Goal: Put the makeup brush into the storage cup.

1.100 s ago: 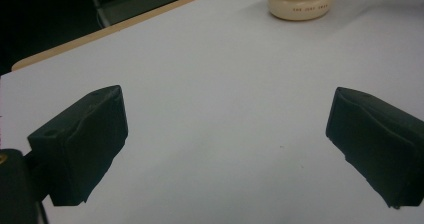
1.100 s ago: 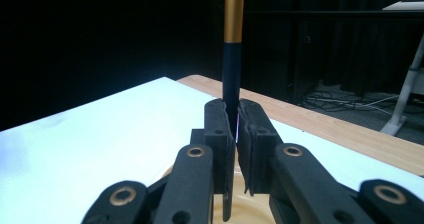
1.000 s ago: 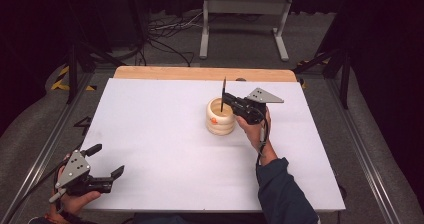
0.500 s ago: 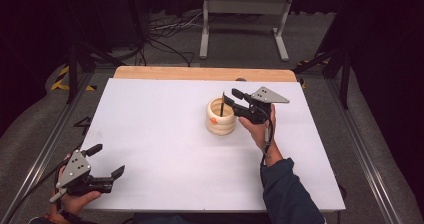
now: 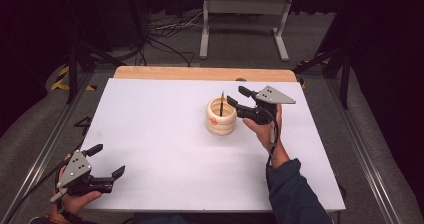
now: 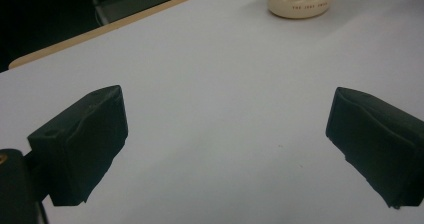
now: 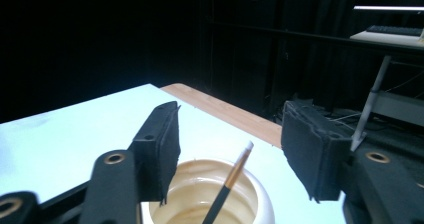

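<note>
A cream ribbed pot (image 5: 221, 117) stands mid-table, its lower rings also visible at the top of the left gripper view (image 6: 299, 1). A dark pencil (image 5: 221, 104) stands inside it, leaning on the rim; in the right gripper view the pencil (image 7: 227, 184) rises from the pot's mouth (image 7: 205, 199) toward the gap between the jaws. My right gripper (image 5: 239, 97) hovers just right of the pot, open, holding nothing (image 7: 227, 151). My left gripper (image 5: 106, 160) rests at the table's front left corner, open and empty (image 6: 225, 144).
The white tabletop (image 5: 165, 134) has a wooden strip (image 5: 200, 74) along its far edge. Beyond it stand a metal stand (image 5: 245, 24) and floor cables (image 5: 160, 34). Metal rails (image 5: 42, 159) run along both sides of the table.
The right gripper has let go of the pencil, which now stands in the pot, and has opened and drawn back slightly to the right. The left gripper has not moved.
</note>
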Tool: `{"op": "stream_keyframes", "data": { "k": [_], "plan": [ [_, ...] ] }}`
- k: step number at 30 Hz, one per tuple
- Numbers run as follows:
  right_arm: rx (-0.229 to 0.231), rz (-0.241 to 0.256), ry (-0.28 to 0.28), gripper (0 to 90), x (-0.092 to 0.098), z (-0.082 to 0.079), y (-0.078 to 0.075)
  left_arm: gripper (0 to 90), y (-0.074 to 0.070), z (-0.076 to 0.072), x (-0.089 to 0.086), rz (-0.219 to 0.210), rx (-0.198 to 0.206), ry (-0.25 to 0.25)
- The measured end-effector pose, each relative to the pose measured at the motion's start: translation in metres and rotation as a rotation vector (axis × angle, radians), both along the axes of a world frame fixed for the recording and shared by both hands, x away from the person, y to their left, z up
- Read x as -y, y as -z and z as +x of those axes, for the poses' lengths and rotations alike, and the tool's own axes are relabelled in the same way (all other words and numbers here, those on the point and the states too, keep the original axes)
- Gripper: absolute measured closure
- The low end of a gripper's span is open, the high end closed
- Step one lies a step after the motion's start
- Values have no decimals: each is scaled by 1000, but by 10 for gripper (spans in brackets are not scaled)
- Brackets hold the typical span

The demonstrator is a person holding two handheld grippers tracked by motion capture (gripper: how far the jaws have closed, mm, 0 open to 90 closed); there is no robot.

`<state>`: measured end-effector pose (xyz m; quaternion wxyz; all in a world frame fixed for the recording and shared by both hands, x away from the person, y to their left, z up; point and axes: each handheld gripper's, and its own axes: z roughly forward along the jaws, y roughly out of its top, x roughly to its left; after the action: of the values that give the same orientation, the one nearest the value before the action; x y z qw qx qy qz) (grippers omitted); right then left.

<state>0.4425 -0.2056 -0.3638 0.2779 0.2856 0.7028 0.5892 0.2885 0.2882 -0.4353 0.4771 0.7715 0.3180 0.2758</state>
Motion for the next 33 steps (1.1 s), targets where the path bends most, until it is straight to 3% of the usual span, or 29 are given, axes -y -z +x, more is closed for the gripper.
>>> {"op": "stream_keyframes", "data": {
  "k": [21, 33],
  "plan": [
    [37, -78, 83, 43, -6, -9, -10, 39, 0, 0, 0, 2, -2, 1],
    [52, -119, 86, 28, -7, -15, -13, 39, 0, 0, 0, 5, 0, -1]
  ]
}}
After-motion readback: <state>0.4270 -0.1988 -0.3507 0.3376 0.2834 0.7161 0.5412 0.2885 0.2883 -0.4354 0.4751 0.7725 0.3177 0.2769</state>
